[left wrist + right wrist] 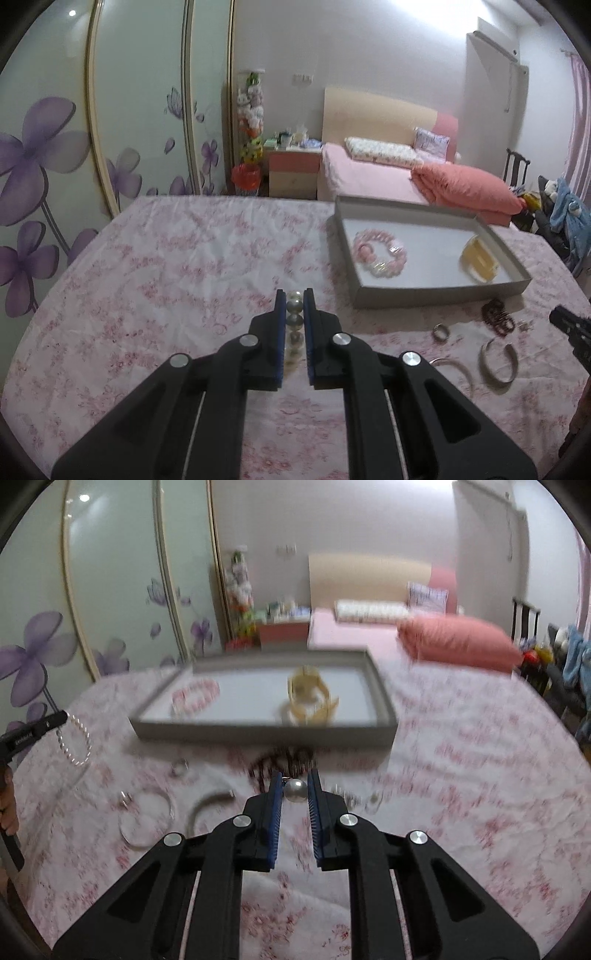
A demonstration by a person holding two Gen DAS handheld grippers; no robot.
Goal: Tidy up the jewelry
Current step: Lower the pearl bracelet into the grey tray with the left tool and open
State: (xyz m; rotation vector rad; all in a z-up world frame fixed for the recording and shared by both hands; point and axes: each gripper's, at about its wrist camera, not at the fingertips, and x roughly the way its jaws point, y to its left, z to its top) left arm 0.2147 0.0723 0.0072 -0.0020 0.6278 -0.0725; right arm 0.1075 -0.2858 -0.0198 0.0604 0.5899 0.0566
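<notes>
My left gripper (295, 295) is shut on a pearl bracelet (294, 325); in the right wrist view it (55, 718) holds the pearl loop (75, 744) hanging above the table. My right gripper (295, 775) is shut on a pearl earring (295, 789) just above the cloth. A grey tray (399, 293) holds a pink bead bracelet (380, 254) and a yellow bangle (478, 260). The tray (258, 733) lies ahead of my right gripper.
On the floral tablecloth (184, 266) lie a dark bead bracelet (496, 315), a small ring (440, 331), silver bangles (496, 363) and an open cuff (207, 803). A bed (369, 173) and wardrobe stand behind.
</notes>
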